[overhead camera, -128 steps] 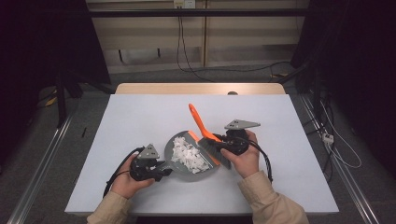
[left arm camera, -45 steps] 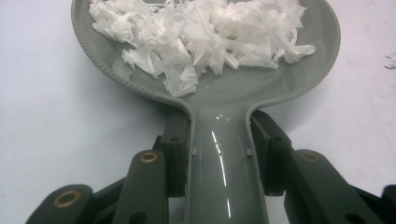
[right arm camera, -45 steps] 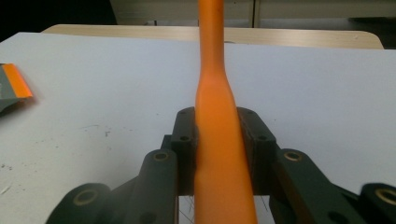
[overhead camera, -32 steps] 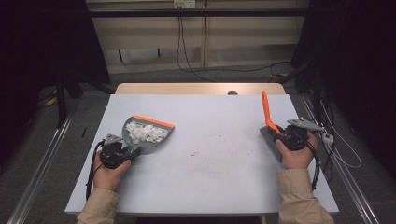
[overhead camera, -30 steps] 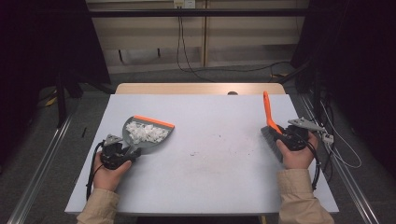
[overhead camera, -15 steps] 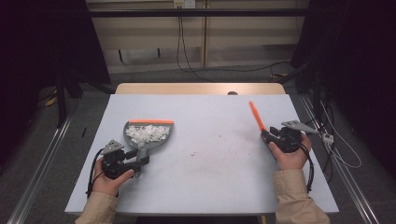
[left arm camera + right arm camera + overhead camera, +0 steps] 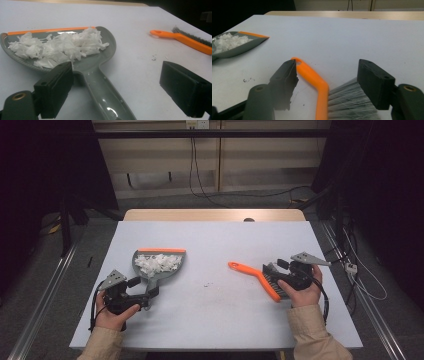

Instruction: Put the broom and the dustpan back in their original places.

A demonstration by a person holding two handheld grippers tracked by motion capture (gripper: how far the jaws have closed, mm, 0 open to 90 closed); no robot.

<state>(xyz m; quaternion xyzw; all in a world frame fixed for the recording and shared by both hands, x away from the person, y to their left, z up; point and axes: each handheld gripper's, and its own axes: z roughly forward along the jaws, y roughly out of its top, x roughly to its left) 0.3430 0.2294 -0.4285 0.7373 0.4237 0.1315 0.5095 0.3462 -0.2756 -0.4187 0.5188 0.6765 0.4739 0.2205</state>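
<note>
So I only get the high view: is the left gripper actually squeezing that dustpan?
Observer: No. The left gripper has just been opening; the dustpan handle lies between its jaws, unpressed.
Operator: And the brush?
Observer: The right gripper has just been opening too. The brush lies loose between its jaws, bristles toward the right-hand one.
Operator: What's in the pan?
Observer: Thin torn paper scraps, heaped loosely.
</note>
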